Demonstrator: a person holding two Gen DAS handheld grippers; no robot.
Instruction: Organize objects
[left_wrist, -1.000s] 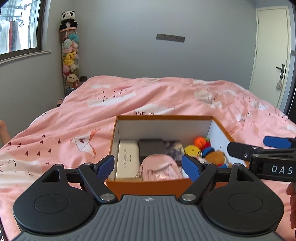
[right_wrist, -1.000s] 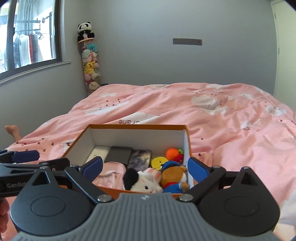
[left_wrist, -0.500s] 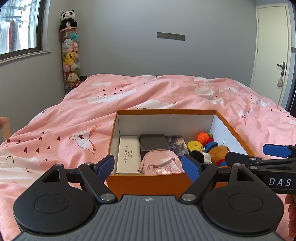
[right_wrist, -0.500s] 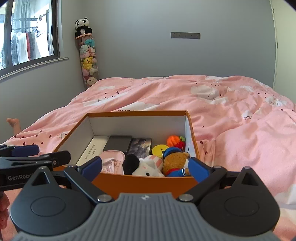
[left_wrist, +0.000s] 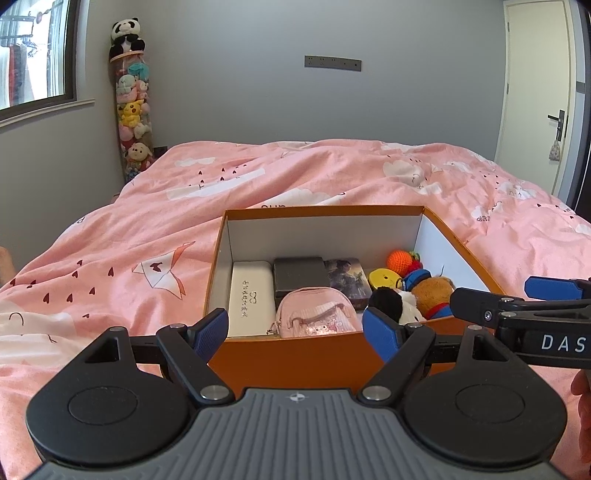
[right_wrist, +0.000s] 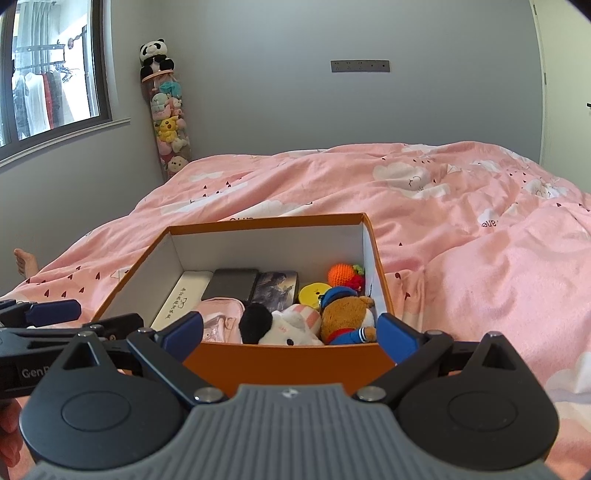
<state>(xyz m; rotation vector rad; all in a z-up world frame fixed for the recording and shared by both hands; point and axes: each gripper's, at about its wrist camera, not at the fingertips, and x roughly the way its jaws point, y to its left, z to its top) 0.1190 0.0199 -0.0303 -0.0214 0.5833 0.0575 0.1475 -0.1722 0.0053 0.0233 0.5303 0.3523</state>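
Nearest of all, the left gripper (left_wrist: 295, 329) hangs just in front of the orange box's near wall with its blue-padded fingers spread wide and nothing between them, and the right gripper (right_wrist: 290, 332) sits the same way beside it, likewise parted and empty, its two pads reaching toward the near wall's left part and right corner. Each one shows at the edge of the other's view as a black bar with a blue tip. Just past them stands the orange box (left_wrist: 310, 356), open-topped with white inner walls, resting on the pink duvet (left_wrist: 155, 236). Inside it, against the near wall, lie a pink pouch (left_wrist: 316, 312), a black-and-white plush (right_wrist: 280, 325) and a brown bear plush (right_wrist: 345, 314) in blue and red clothing. A white glasses case (left_wrist: 249, 297) runs along the left wall. Behind the pouch rest a dark flat case (left_wrist: 299, 275) and a picture-printed box (left_wrist: 347, 278), side by side, then a yellow round toy (right_wrist: 314, 293) and an orange crocheted ball (right_wrist: 341, 275) toward the right wall. Farther off the duvet spreads over the whole bed. Beyond it, in the corner, rises a clear tube of soft toys (right_wrist: 170, 125) topped by a panda (right_wrist: 155, 55), near a window (right_wrist: 48, 70). A grey wall plate (left_wrist: 332, 63) and a white door (left_wrist: 535, 96) close the room.
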